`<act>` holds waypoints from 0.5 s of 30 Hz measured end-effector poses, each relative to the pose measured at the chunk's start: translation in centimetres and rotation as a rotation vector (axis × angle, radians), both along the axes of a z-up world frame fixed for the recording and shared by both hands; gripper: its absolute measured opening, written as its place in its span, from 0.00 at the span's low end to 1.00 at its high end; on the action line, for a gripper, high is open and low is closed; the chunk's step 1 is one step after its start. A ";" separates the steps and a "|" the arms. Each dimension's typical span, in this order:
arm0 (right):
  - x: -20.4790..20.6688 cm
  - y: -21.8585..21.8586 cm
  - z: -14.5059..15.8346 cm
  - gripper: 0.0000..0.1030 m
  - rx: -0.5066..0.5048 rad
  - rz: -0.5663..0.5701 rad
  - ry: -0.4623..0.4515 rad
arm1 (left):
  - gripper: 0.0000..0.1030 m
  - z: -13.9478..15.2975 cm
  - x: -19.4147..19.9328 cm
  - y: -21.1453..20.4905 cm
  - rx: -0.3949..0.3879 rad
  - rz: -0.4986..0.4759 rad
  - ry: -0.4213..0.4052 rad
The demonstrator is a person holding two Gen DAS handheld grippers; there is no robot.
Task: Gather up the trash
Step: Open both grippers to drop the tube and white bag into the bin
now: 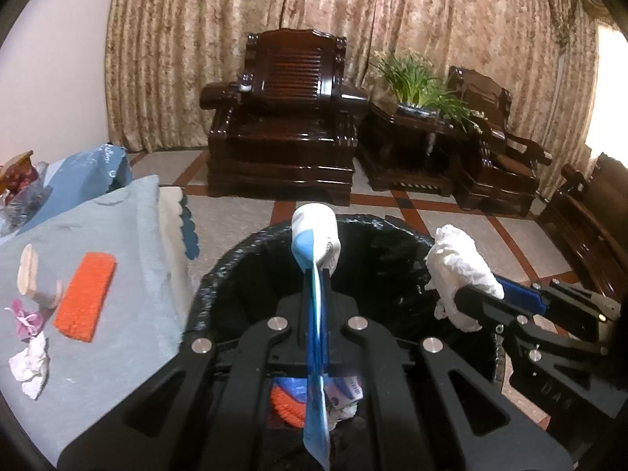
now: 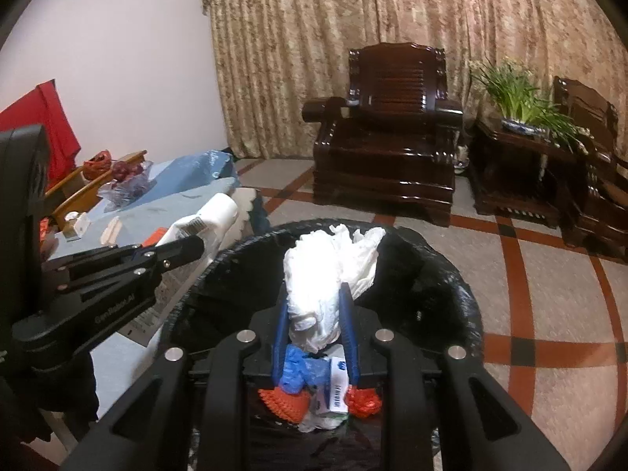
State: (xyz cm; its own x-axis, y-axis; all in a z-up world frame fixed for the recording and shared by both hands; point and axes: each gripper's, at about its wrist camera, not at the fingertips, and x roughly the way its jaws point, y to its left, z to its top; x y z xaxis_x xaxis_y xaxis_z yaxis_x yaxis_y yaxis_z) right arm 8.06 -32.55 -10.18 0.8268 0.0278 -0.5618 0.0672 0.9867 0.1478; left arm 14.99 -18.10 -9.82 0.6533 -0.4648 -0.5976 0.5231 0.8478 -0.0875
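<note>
My left gripper (image 1: 316,278) is shut on a white and blue squeeze tube (image 1: 314,237) and holds it over the black-lined trash bin (image 1: 219,274). My right gripper (image 2: 316,294) is shut on a crumpled white tissue (image 2: 318,274) above the same bin (image 2: 451,274). In the left wrist view the right gripper (image 1: 482,294) and its tissue (image 1: 457,263) hang at the bin's right rim. In the right wrist view the left gripper (image 2: 196,245) and tube (image 2: 216,212) sit at the bin's left rim. Orange, blue and white trash (image 2: 314,392) lies inside the bin.
The table with a light blue cloth (image 1: 129,267) stands left of the bin, bearing an orange sponge (image 1: 86,294), a crumpled tissue (image 1: 31,365), a pink scrap (image 1: 25,320) and a wooden piece (image 1: 27,271). Dark wooden armchairs (image 1: 282,117) and a potted plant (image 1: 420,82) stand beyond.
</note>
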 end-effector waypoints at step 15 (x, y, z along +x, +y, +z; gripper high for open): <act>-0.4 -1.3 -0.9 0.94 0.026 -0.078 0.006 | 0.77 0.7 0.6 1.9 -0.036 0.042 -0.006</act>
